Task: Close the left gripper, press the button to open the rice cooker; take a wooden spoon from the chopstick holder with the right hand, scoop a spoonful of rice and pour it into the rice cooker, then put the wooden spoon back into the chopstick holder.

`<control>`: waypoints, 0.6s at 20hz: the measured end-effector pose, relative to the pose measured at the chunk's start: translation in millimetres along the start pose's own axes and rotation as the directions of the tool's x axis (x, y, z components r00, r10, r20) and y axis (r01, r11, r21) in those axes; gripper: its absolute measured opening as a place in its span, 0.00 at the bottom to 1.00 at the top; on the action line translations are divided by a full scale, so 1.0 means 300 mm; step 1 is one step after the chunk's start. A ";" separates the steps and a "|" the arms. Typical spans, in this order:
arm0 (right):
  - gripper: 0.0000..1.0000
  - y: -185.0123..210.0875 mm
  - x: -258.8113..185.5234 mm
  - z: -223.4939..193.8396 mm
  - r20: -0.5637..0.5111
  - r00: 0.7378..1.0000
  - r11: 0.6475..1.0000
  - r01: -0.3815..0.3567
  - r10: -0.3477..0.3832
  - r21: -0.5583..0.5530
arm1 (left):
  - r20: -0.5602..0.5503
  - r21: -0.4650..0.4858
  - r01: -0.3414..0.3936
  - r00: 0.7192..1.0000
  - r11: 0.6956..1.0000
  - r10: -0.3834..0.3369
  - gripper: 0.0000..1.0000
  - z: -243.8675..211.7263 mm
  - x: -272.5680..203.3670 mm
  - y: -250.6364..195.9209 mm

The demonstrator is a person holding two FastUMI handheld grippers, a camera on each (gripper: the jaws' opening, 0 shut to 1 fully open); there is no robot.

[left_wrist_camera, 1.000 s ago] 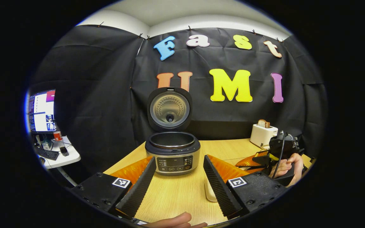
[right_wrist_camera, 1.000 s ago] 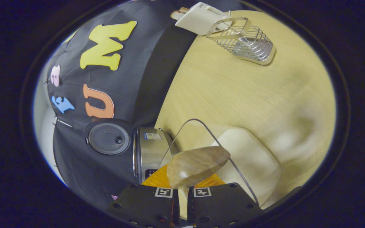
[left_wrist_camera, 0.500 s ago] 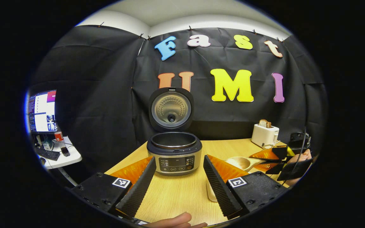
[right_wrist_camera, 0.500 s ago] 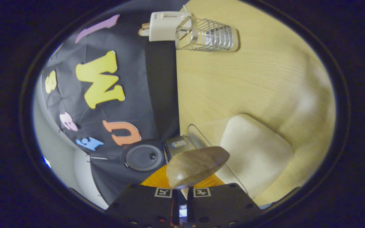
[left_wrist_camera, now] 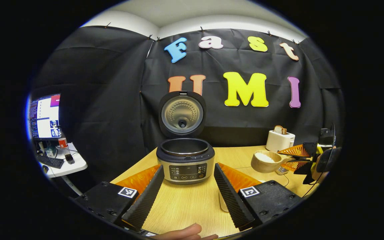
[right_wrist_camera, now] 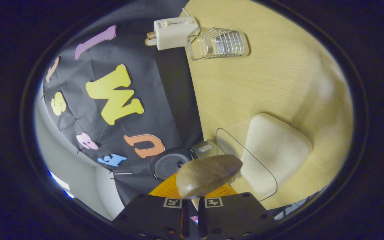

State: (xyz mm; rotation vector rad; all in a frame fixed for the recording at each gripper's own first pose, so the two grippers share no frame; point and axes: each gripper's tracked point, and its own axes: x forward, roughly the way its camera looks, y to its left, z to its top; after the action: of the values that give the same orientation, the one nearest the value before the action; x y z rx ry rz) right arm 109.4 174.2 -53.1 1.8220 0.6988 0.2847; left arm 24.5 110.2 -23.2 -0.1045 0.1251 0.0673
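While half a second ago lying low over the table [left_wrist_camera: 192, 203], now raised level with a heap of rice in its bowl: wooden spoon [left_wrist_camera: 266, 161], clamped by the handle in the right gripper [left_wrist_camera: 297, 159], right of the open rice cooker [left_wrist_camera: 185, 160]. Left gripper [left_wrist_camera: 188, 190] spread wide, cooker framed between its fingers. Chopstick holder [right_wrist_camera: 217, 42] beside the toaster [right_wrist_camera: 175, 32].

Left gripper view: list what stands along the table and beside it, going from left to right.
Monitor on the side desk → rice cooker, lid up → wooden spoon holding rice → toaster behind it → right gripper gripping the spoon's handle.
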 end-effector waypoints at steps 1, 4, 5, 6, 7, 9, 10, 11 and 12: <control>0.10 0.024 0.007 -0.014 -0.003 1.000 1.000 -0.013 0.013 -0.002 | 0.001 0.001 0.001 1.000 1.000 -0.001 0.96 0.003 -0.004 -0.001; 0.10 0.120 0.038 -0.081 -0.031 0.998 0.999 -0.051 0.051 -0.003 | 0.008 0.003 -0.001 1.000 1.000 0.001 0.96 0.007 -0.007 0.005; 0.10 0.145 0.055 -0.101 -0.038 0.998 0.998 -0.057 0.056 -0.009 | 0.009 0.004 -0.002 1.000 1.000 0.002 0.96 0.008 -0.008 0.009; 0.10 0.170 0.071 -0.125 -0.044 0.997 0.998 -0.058 0.057 -0.017 | 0.010 0.004 -0.004 1.000 1.000 0.004 0.96 0.008 -0.008 0.011; 0.10 0.193 0.091 -0.143 -0.046 0.997 0.998 -0.060 0.059 -0.021 | 0.014 0.001 -0.010 1.000 1.000 0.010 0.96 0.011 -0.005 0.019; 0.10 0.240 0.132 -0.173 -0.052 0.997 0.998 -0.060 0.058 -0.032 | 0.010 -0.004 -0.024 1.000 1.000 0.024 0.96 0.003 0.000 0.049; 0.10 0.258 0.159 -0.187 -0.054 0.997 0.998 -0.056 0.053 -0.041 | 0.011 -0.011 -0.037 0.999 0.999 0.037 0.96 0.004 0.001 0.069; 0.10 0.277 0.186 -0.192 -0.052 0.997 0.997 -0.051 0.049 -0.050 | 0.008 -0.021 -0.051 0.999 0.998 0.051 0.96 0.002 0.001 0.092; 0.07 0.293 0.214 -0.201 -0.050 0.998 0.997 -0.045 0.042 -0.058 | 0.009 -0.032 -0.058 0.998 0.998 0.058 0.96 0.000 0.002 0.108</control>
State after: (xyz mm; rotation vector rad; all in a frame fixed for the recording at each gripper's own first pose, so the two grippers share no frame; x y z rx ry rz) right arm 158.0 240.0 40.6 1.7804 0.6779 0.3760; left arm 22.9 142.5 -26.5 -0.1326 0.1166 0.1277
